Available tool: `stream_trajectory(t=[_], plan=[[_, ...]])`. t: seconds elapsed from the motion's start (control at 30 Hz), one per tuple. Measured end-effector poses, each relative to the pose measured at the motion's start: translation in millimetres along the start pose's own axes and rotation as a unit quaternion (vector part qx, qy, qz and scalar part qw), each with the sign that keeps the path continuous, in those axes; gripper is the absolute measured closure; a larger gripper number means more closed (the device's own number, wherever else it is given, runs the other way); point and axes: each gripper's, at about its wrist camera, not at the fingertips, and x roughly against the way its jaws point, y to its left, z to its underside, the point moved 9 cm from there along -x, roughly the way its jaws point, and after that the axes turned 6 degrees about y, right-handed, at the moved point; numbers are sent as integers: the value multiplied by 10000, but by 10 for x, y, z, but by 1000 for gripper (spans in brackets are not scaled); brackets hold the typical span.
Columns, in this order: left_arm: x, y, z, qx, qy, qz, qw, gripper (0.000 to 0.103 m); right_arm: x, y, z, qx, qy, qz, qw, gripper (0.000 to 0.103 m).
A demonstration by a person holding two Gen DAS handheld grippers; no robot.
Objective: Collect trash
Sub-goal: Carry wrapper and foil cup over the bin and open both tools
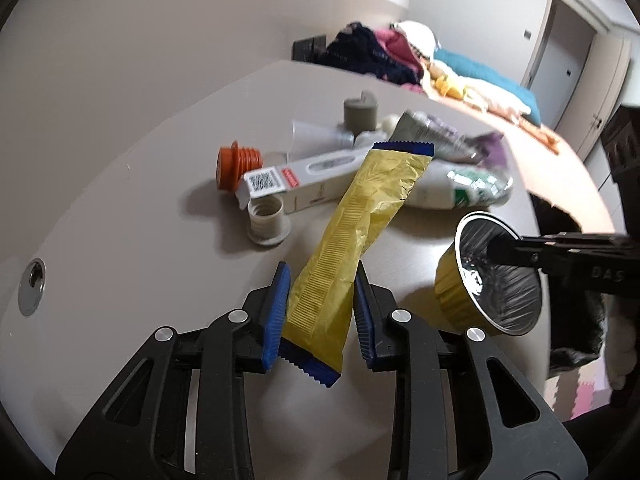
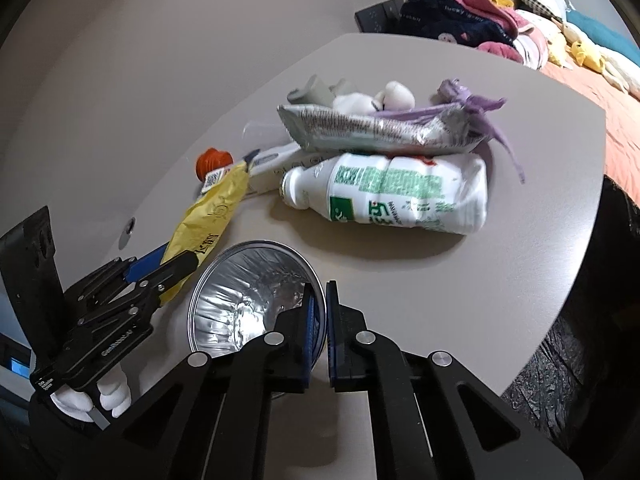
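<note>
My left gripper (image 1: 320, 284) is shut on a long yellow wrapper with blue ends (image 1: 352, 236) and holds it above the grey table (image 1: 120, 208). It also shows in the right wrist view (image 2: 208, 216). My right gripper (image 2: 319, 292) is shut on the rim of a foil cup (image 2: 248, 300), gold outside and silver inside, also seen in the left wrist view (image 1: 492, 280). A trash pile lies beyond: a white bottle with green label (image 2: 400, 192), a silver pouch (image 2: 376, 128), a white carton (image 1: 304, 176), an orange cap (image 1: 232, 164), a grey cap (image 1: 266, 216).
A grey plastic piece (image 1: 360, 112) and purple wrapper (image 2: 472, 108) lie at the pile's back. A metal hole (image 1: 34, 288) sits in the table at left. A black bag (image 2: 560, 360) hangs off the table's right edge. Clothes (image 2: 460, 12) are piled behind.
</note>
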Motion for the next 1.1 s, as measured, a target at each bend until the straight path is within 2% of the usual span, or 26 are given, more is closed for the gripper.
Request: stream_trajectory(t=[0.17,0.43,0.8,1.1], plan=[[138,-133,-116,16,-172,58,9998,73,224,-102,-38,-62,-220,29,9997,96],[212,-619,-370,-172,-365,324,9987,73,659,-403,-62,-273,-645,117,9975,96],[150,-1430,-567,-686,-378,763,9940,73,1191,-1039,71,-726,-1060,288,9913,96],[41,-2118,-665,-1146,-312,1175,9859,72,1596,-1616,238,-1192,-1374,479,9821,96]])
